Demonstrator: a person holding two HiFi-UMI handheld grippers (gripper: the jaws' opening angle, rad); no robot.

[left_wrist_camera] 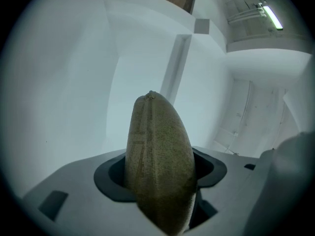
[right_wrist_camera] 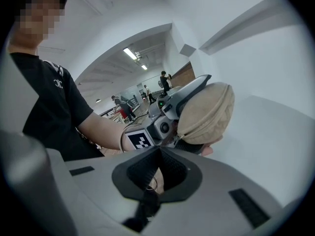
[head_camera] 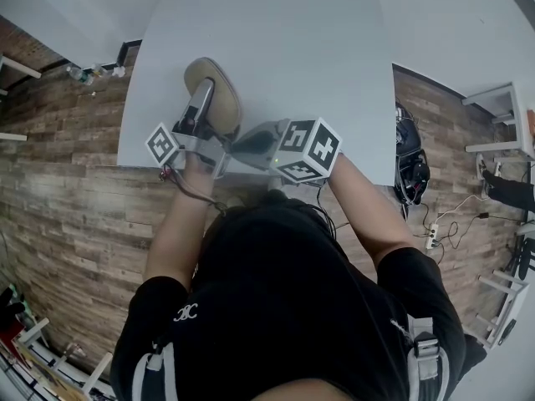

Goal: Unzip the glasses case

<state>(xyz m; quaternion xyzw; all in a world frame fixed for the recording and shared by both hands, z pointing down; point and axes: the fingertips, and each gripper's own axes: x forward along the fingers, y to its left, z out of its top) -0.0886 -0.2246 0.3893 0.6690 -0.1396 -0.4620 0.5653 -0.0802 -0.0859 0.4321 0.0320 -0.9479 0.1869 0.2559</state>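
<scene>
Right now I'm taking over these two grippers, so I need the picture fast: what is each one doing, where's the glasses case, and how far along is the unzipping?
Left gripper: clamped across the tan glasses case, holding it up over the white table.
Right gripper: jaws shut, near the case's end closest to the person, but not on it.
Done: the case is picked up and steadied.
Left: the zip looks closed along the side that shows, and I can't make out the pull. The next step is probably to find it, pinch it with the right gripper and run it round.
</scene>
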